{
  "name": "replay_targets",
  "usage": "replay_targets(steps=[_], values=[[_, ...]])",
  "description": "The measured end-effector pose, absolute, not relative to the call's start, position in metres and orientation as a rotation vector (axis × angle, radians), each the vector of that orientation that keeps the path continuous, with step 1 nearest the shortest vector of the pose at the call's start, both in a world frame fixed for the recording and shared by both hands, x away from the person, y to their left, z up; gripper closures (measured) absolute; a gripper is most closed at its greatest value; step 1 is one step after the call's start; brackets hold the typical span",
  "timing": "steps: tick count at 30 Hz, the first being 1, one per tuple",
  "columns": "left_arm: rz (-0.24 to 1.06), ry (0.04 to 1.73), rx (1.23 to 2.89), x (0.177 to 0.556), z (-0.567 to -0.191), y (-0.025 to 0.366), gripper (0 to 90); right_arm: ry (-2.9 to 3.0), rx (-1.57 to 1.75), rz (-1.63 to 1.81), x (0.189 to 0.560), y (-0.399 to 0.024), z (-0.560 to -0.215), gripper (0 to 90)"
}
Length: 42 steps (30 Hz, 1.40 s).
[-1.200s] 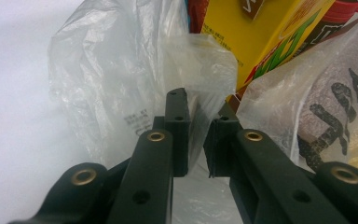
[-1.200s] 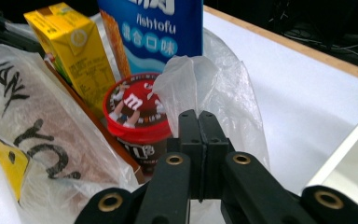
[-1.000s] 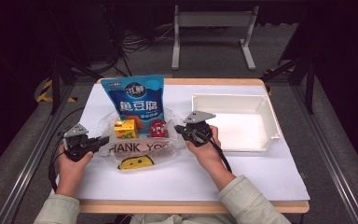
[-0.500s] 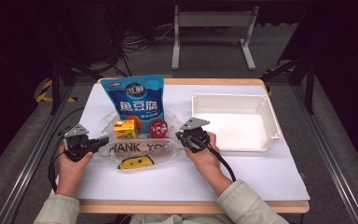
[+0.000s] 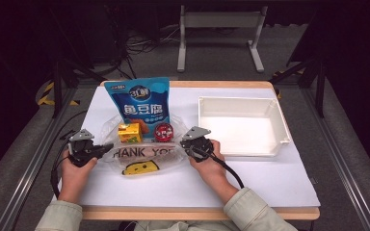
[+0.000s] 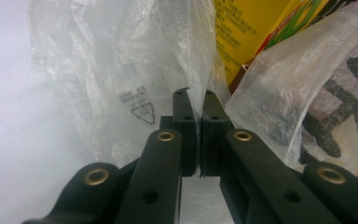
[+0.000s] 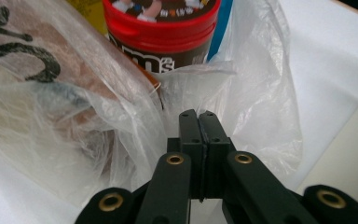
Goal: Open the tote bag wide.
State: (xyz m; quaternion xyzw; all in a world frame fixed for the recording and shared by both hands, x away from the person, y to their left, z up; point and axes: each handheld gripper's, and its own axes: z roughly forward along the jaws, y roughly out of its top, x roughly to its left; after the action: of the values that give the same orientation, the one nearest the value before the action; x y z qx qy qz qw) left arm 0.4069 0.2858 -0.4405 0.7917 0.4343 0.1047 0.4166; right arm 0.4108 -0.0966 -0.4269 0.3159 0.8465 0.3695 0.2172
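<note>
A clear plastic bag (image 5: 144,155), printed THANK YOU with a yellow smiley, lies at the table's front. It holds a blue snack pouch (image 5: 142,103), a yellow box (image 5: 129,132) and a red-lidded can (image 5: 164,131). My left gripper (image 5: 107,150) is shut on the bag's left edge. In the left gripper view the film (image 6: 121,70) is pinched between the closed jaws of the left gripper (image 6: 198,100), with the yellow box (image 6: 251,28) behind. My right gripper (image 5: 185,147) is shut on the bag's right edge. In the right gripper view the right gripper (image 7: 198,116) nips the film (image 7: 256,102) just below the can (image 7: 163,32).
A white tray (image 5: 236,99) sits at the right of the white table cover (image 5: 270,178), close to my right hand. A metal stand (image 5: 219,19) and cables lie on the floor beyond the table's far edge.
My right hand has sunk toward the table and shifted slightly left, the bag's right edge with it. The left hand has stayed in place.
</note>
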Motion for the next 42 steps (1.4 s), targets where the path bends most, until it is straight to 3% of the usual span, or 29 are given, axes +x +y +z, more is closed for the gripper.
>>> replay_targets(steps=[18,28,42], values=[[0.266,1.085,1.981,0.404,-0.439,0.285,84.9,2.43,0.878,0.946,0.413,-0.094,-0.44,85.9],[0.29,1.067,1.953,0.395,-0.432,0.289,83.1,2.372,0.855,0.993,0.402,-0.096,-0.417,65.1],[0.295,1.053,1.951,0.393,-0.431,0.288,82.9,2.338,0.743,1.261,0.396,-0.11,-0.379,56.4]])
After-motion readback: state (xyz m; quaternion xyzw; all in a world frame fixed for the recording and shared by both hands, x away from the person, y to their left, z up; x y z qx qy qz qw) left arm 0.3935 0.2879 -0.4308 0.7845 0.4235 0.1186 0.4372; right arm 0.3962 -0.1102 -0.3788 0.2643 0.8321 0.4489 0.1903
